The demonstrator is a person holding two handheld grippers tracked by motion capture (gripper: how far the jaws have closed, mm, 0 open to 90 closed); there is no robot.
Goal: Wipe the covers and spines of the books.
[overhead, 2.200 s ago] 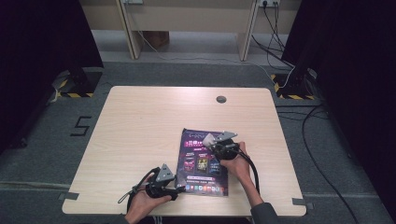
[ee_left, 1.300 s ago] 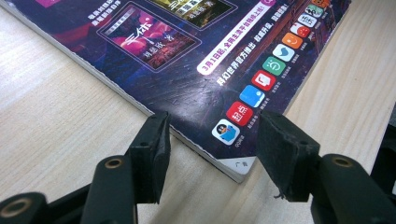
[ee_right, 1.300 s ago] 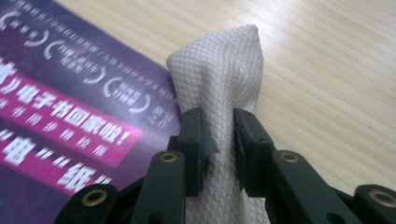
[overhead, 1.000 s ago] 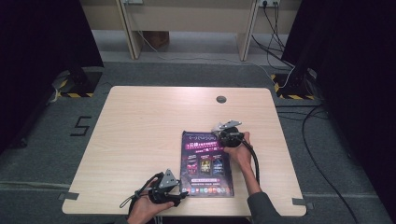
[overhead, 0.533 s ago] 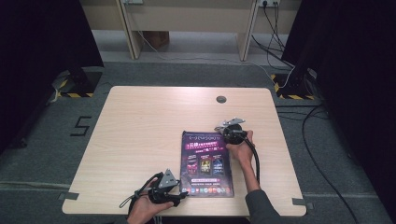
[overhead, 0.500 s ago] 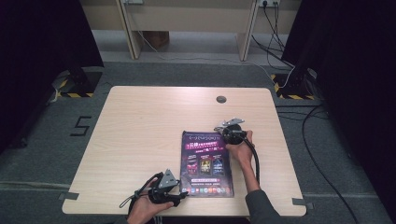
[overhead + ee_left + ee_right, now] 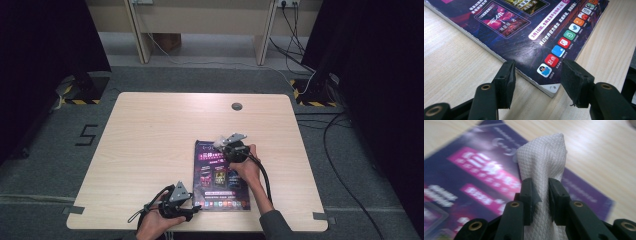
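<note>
The magazine [image 7: 221,175] lay flat on the wooden counter [image 7: 150,145], its glossy purple cover bearing Chinese print and app icons. The right hand-held gripper [image 7: 541,195] pinched a white embossed cloth [image 7: 544,165] over its top. The left hand-held gripper [image 7: 536,80] stood half-open, straddling its corner.

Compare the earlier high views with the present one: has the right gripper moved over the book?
Yes. The right gripper, shut on a white cloth, has moved from mid-cover towards the book's far edge, nearer the table's hole.

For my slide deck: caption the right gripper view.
Right gripper pinches a bunched white cloth over the purple magazine cover on the wooden table.
</note>
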